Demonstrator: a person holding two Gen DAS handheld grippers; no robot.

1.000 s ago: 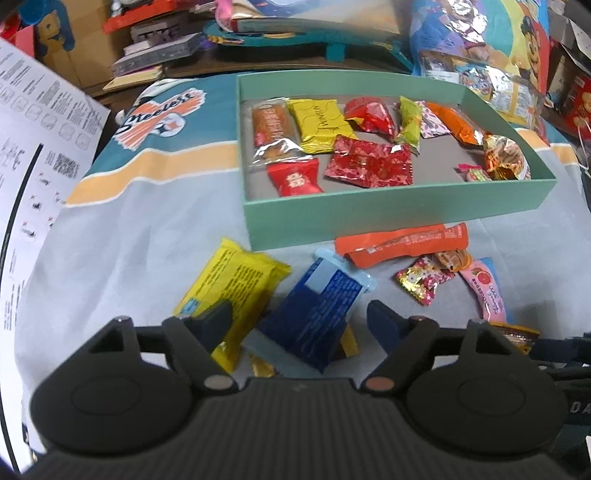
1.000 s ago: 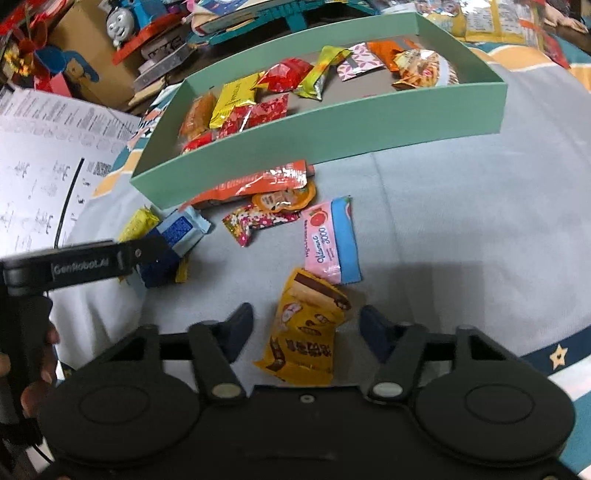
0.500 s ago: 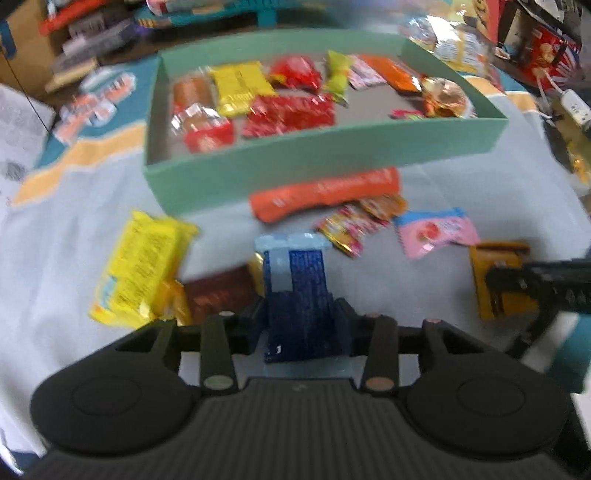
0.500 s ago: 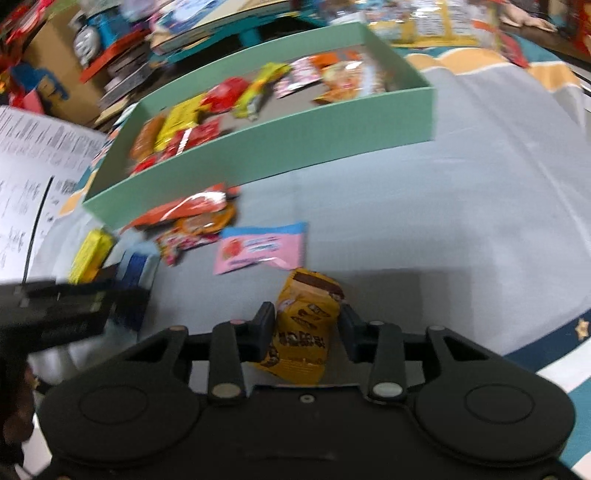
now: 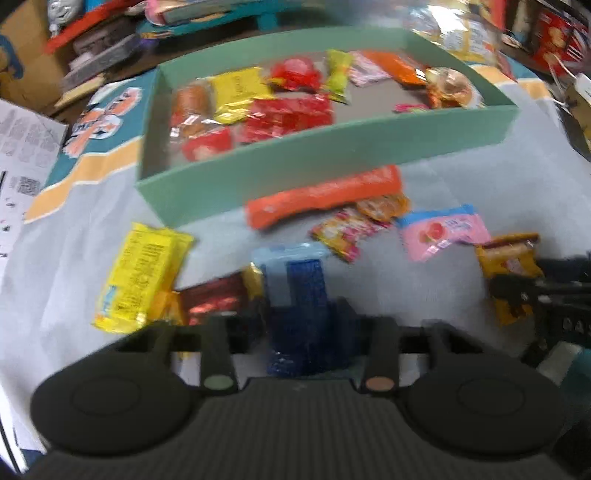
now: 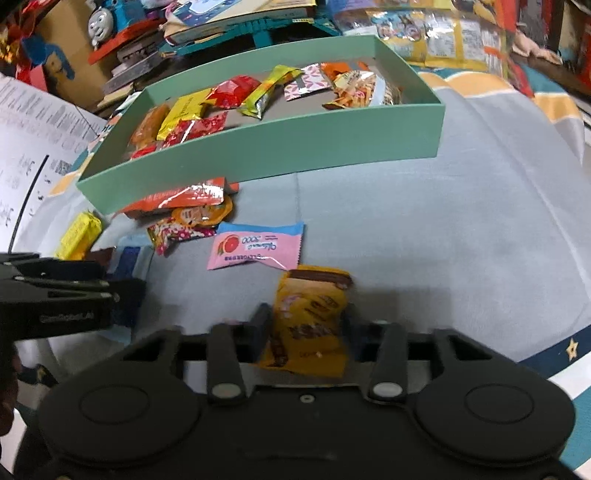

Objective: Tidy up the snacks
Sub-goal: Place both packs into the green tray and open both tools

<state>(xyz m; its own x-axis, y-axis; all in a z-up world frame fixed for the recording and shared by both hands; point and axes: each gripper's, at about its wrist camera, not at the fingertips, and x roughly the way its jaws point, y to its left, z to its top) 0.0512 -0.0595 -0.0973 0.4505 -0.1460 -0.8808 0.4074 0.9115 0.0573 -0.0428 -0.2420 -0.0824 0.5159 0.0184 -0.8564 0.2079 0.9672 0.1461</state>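
Observation:
A green box holds several snack packets; it also shows in the right wrist view. My left gripper is shut on a blue packet. My right gripper is shut on a yellow-brown packet, which also shows at the right in the left wrist view. Loose on the cloth before the box lie an orange packet, a pink packet, a floral packet, a yellow packet and a brown packet.
A light blue cloth covers the table. A white printed sheet lies at the left. Books, toys and snack bags crowd the space behind the box. The left gripper's body shows at the left of the right wrist view.
Both grippers closed: the left on the blue packet, the right on the yellow-brown packet. Both have since lifted slightly and turned toward the box.

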